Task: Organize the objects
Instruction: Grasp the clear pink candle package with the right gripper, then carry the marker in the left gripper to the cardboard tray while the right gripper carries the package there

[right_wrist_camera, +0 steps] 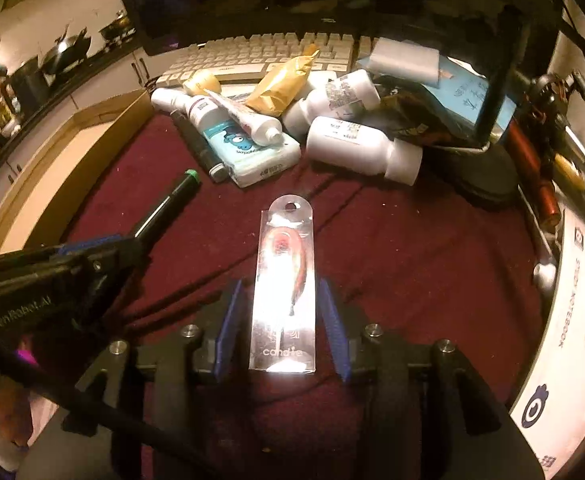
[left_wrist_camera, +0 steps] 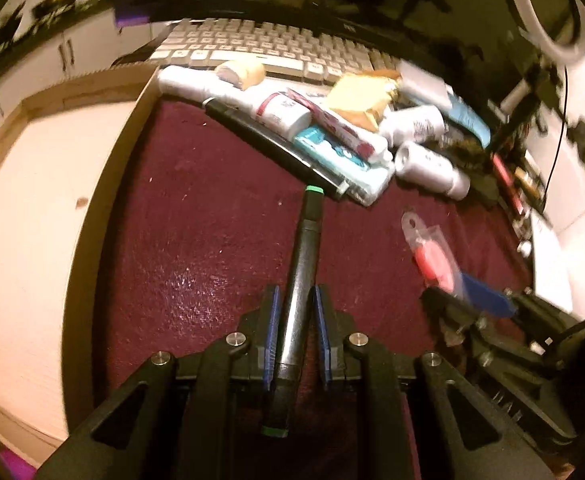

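Note:
My left gripper (left_wrist_camera: 295,300) is shut on a black marker with green ends (left_wrist_camera: 298,296), which points toward the pile at the back. The marker also shows in the right wrist view (right_wrist_camera: 168,204). My right gripper (right_wrist_camera: 282,304) has its blue pads (right_wrist_camera: 228,320) either side of a clear candle package (right_wrist_camera: 284,280) with a red item inside; small gaps show between pads and package. That package also shows in the left wrist view (left_wrist_camera: 432,248). Both are over a maroon cloth (left_wrist_camera: 212,220).
A pile lies at the back of the cloth: white bottles (right_wrist_camera: 356,144), a toothpaste tube (right_wrist_camera: 244,116), a tissue pack (right_wrist_camera: 252,152), a second black marker (right_wrist_camera: 196,144), a yellow pouch (right_wrist_camera: 284,80). A keyboard (right_wrist_camera: 272,52) lies behind. A cardboard box (left_wrist_camera: 32,200) stands left. A notebook (right_wrist_camera: 564,340) lies right.

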`<act>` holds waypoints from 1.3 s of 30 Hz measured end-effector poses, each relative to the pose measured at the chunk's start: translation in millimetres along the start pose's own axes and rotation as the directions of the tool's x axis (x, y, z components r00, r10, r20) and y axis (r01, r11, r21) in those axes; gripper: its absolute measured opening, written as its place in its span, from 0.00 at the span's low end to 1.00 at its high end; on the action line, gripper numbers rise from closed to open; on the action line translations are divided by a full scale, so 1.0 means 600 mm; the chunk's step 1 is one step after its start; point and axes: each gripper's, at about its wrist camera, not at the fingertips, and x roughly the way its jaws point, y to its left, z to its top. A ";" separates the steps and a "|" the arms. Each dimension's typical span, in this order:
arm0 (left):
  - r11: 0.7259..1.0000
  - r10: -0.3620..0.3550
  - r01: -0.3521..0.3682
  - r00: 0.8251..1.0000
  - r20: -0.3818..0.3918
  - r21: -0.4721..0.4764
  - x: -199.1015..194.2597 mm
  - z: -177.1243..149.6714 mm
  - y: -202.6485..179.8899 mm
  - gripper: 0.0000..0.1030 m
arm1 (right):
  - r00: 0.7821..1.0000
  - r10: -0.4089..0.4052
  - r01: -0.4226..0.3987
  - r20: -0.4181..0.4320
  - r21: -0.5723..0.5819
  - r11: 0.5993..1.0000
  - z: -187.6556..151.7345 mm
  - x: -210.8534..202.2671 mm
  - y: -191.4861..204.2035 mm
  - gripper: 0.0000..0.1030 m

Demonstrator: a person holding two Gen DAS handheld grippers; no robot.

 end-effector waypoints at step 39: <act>0.955 0.164 -0.123 0.977 0.136 -0.271 -0.142 -0.026 0.307 0.12 | 0.921 0.374 -0.390 -0.111 -0.217 0.895 0.115 0.075 0.352 0.25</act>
